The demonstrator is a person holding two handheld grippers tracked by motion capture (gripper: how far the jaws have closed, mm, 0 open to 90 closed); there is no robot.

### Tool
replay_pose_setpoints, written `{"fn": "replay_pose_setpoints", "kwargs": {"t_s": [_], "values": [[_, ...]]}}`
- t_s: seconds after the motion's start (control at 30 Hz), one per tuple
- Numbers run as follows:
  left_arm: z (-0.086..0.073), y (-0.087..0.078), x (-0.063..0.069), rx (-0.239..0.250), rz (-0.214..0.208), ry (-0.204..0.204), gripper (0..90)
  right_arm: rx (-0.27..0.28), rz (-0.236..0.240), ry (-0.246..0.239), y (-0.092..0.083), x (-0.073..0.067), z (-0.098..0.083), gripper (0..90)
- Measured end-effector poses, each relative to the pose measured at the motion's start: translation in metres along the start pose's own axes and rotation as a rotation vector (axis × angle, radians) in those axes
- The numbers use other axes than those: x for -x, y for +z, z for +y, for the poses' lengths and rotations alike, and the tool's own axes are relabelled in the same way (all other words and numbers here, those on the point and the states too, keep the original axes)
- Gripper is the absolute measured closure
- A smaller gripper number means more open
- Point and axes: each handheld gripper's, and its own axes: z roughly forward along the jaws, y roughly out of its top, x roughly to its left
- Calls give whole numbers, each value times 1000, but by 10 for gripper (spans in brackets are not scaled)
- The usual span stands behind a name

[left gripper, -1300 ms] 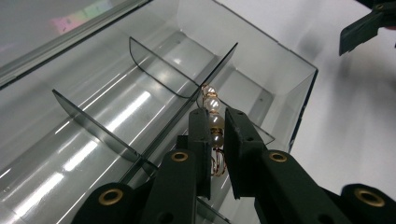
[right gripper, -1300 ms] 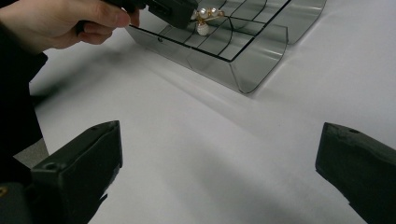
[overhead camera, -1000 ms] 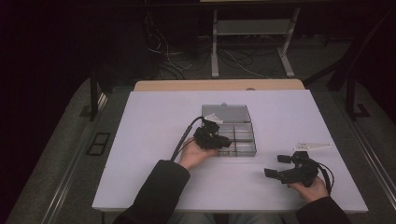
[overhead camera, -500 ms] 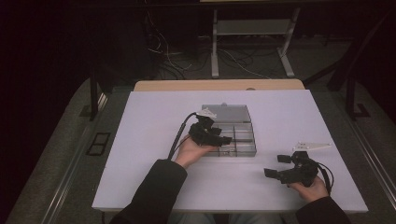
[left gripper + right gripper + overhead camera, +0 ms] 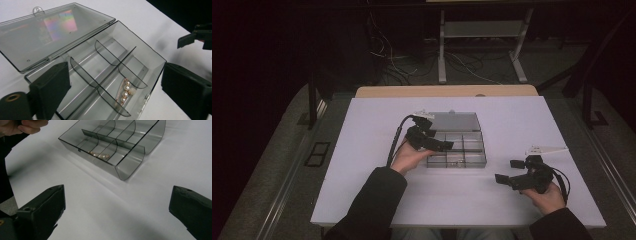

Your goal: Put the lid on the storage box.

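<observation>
The left gripper (image 5: 447,145) has just been opening above the organizer box (image 5: 152,53), nothing between its jaws; lift it straight away from the pearl hairpin (image 5: 125,91); the right gripper (image 5: 507,172) waits released.

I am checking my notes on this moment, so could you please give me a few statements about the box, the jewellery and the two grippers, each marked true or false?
1. The lid of the clear compartment box lies open, flat on the table. True.
2. The pearl hair clip lies on the table beside the box. False: it lies inside a compartment of the box.
3. The left gripper is clamped on the clip. False: its jaws have just been opening and stand wide, nothing between the pads.
4. The right gripper is open, over bare table apart from the box. True.
5. The box has no dividers. False: dividers split it into compartments.
</observation>
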Motion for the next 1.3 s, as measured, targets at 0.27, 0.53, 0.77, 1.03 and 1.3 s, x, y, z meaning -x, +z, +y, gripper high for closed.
{"fn": "replay_pose_setpoints", "kwargs": {"t_s": [0.27,0.53,0.77,1.03,1.3], "values": [[8,-5,-6,14,8,-20,1,-6,1,-6,1,4,22,5],[15,-12,-14,9,22,-24,0,4,3,-17,4,7,43,4],[21,-18,-26,0,43,-36,0,0,-8,-26,6,10,58,4],[25,-21,-43,3,31,-28,0,-20,-10,-35,11,15,71,4],[22,-18,-60,6,29,-53,0,-39,-21,-46,19,20,85,5]]}}
